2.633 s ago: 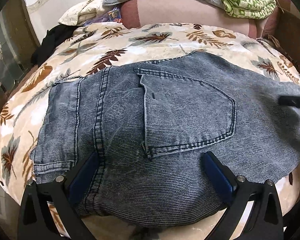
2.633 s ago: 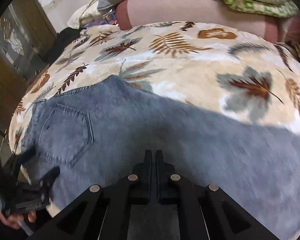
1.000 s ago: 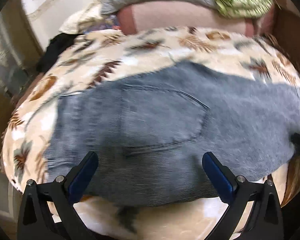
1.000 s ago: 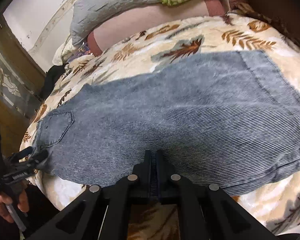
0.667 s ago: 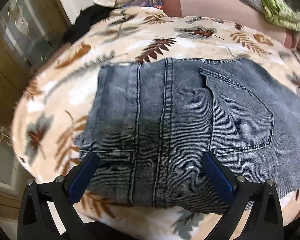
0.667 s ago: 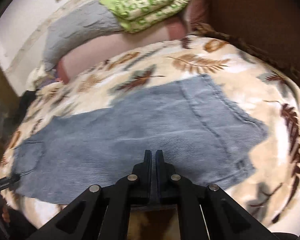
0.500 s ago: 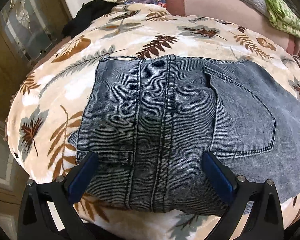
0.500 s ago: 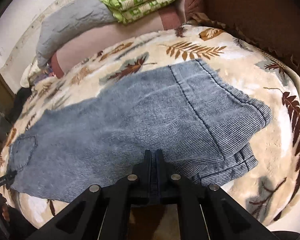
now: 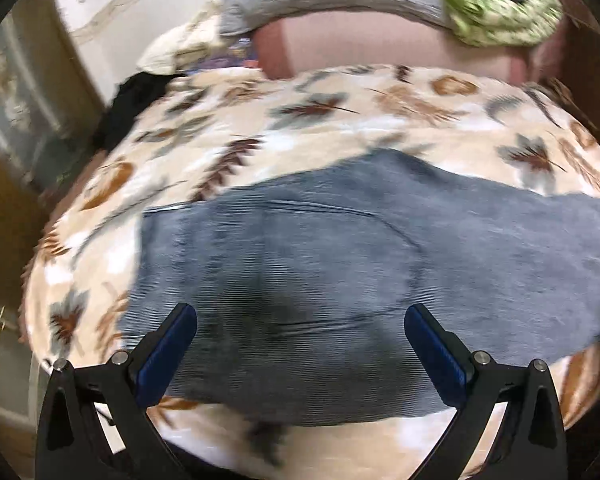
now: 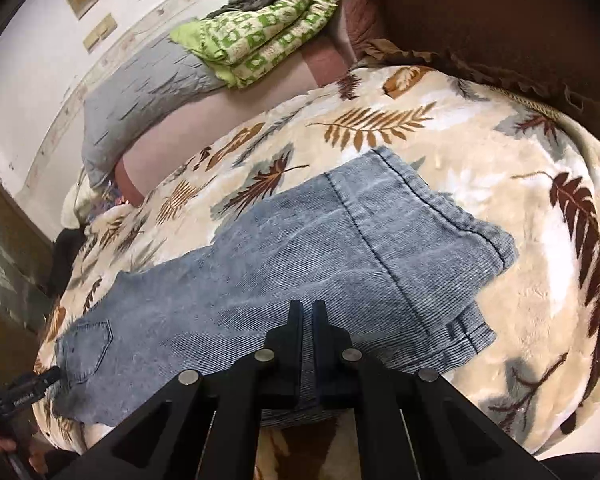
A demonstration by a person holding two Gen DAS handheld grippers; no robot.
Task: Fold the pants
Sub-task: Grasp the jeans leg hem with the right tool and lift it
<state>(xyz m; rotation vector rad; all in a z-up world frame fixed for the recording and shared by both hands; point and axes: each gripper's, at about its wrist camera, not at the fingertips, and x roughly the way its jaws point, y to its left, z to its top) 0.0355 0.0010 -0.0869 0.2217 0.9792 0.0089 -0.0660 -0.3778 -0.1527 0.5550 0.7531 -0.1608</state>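
Note:
Blue-grey jeans (image 10: 300, 248) lie flat on a leaf-print blanket (image 10: 520, 200), legs stacked, hems (image 10: 480, 248) to the right and back pocket (image 10: 88, 344) at the left end. My right gripper (image 10: 308, 316) is shut over the near edge of the leg, a little short of the hems. Only a thin strip of denim shows through the slit between its fingers. My left gripper (image 9: 300, 320) stands wide open above the seat of the jeans (image 9: 320, 260), its blue pads (image 9: 168, 348) clear of the cloth. The right wrist view shows it at the waist end (image 10: 32, 388), held by a hand (image 10: 4, 444).
A grey pillow (image 10: 140, 84), a green checked quilt (image 10: 268, 28) and a pink cushion (image 10: 188, 128) line the far side of the bed. Dark brown wood (image 10: 500, 12) borders the right. A black garment (image 9: 136, 96) and a cabinet (image 9: 16, 120) are at the left.
The right gripper has travelled along the leg toward the hems and rolled, staying shut. The left view has swung from the waistband back toward the pocket and is blurred. The jeans lie as before.

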